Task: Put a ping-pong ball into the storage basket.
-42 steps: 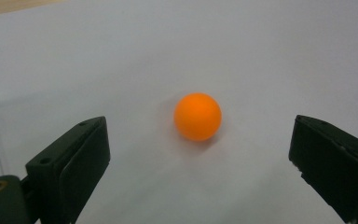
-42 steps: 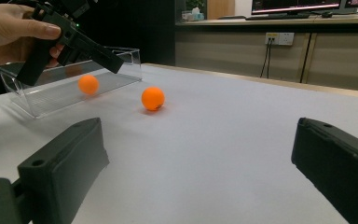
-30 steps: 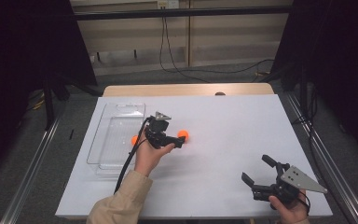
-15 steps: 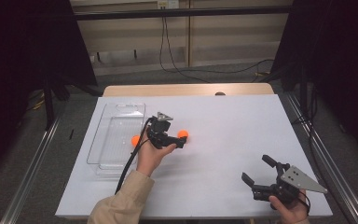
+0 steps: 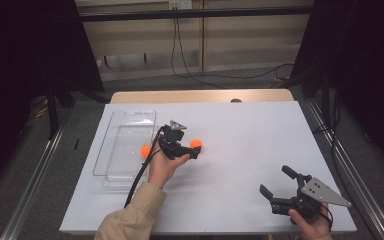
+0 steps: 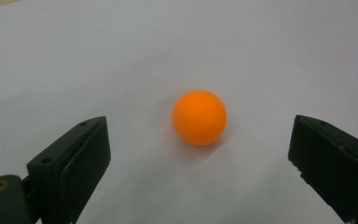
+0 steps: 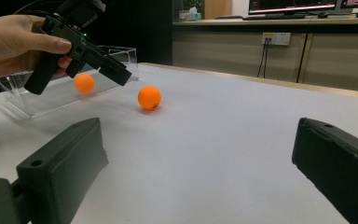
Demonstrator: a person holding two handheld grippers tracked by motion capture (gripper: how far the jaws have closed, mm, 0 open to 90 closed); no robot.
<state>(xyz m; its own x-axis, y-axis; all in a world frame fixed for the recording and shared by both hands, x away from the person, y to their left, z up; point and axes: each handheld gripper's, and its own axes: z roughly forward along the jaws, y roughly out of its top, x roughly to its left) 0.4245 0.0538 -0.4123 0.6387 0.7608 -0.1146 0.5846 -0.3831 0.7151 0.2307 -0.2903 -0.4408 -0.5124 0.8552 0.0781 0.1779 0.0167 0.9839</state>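
Orange plastic ball (image 6: 199,117) on the white table sheet (image 5: 250,145), just right of the clear plastic tray (image 5: 125,145); second orange ball (image 5: 145,151) inside that tray. Left gripper (image 5: 194,152) shifted very slightly since a second ago, jaws spread wide either side of the loose ball, not touching. Right gripper (image 5: 276,186) parked near the front edge, jaws apart, empty. Likely step: closing on the ball for transfer to the tray

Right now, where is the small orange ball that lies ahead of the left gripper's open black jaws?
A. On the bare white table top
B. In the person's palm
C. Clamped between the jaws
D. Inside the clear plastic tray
A: in the left gripper view the small orange ball rests on the white table top, ahead of the open left gripper, touching neither jaw.
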